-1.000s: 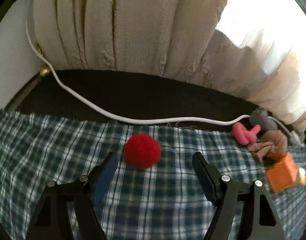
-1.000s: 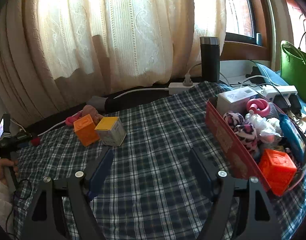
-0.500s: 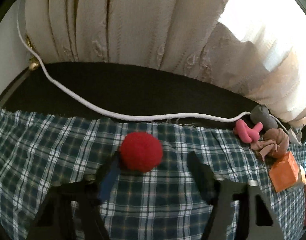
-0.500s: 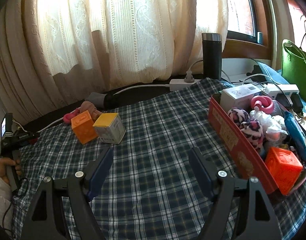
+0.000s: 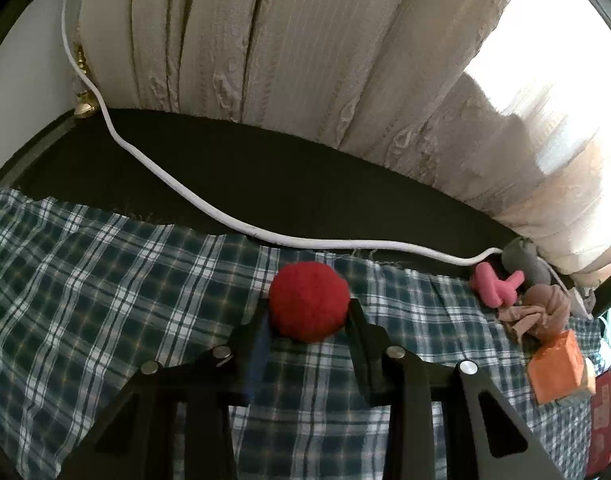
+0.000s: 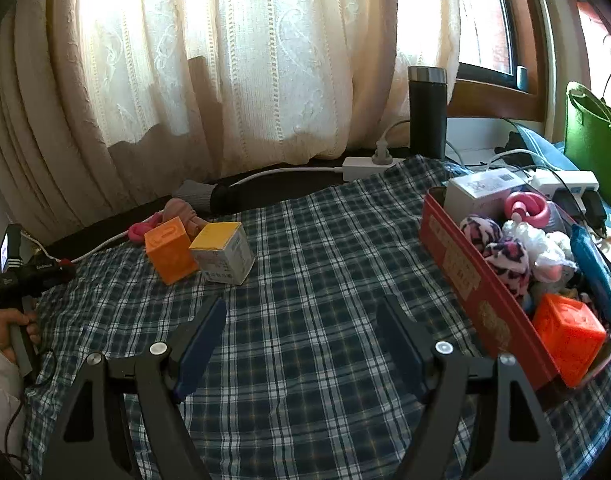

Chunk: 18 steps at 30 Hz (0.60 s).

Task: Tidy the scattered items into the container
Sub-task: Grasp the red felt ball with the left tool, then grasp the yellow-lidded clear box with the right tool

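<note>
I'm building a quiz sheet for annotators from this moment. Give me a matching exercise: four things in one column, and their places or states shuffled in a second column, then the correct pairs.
Things
1. red pom-pom ball
2. right gripper
3. orange embossed cube
4. yellow-topped box

Places or states
A. inside the red container, at its near end
B. on the plaid cloth, touching the orange box
C. clamped between the left gripper's fingers
D. open, holding nothing, above the cloth

Pairs: 1-C, 2-D, 3-A, 4-B
</note>
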Tool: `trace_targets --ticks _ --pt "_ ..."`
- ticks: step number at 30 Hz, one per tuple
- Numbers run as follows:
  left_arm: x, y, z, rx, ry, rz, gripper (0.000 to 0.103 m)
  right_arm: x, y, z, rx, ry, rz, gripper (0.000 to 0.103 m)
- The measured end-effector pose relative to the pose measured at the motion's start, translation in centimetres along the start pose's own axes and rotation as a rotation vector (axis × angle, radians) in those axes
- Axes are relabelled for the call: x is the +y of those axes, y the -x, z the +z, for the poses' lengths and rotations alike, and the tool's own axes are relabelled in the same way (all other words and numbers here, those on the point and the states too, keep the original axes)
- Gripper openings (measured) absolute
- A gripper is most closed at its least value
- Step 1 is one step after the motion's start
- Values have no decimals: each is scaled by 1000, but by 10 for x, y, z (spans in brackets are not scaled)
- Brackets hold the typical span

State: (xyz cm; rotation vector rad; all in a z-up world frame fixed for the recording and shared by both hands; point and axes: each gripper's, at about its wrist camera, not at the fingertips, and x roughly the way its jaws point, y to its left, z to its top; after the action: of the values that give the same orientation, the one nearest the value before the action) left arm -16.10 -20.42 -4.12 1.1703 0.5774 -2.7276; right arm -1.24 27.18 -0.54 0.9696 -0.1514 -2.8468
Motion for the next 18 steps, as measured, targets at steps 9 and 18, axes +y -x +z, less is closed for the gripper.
trace_targets --ticks 9,18 --pt "-47 59 0 -79 -85 -127 38 31 -40 32 119 77 96 81" --pt "-118 95 -20 -87 -282 -288 38 69 -108 49 219 128 87 81"
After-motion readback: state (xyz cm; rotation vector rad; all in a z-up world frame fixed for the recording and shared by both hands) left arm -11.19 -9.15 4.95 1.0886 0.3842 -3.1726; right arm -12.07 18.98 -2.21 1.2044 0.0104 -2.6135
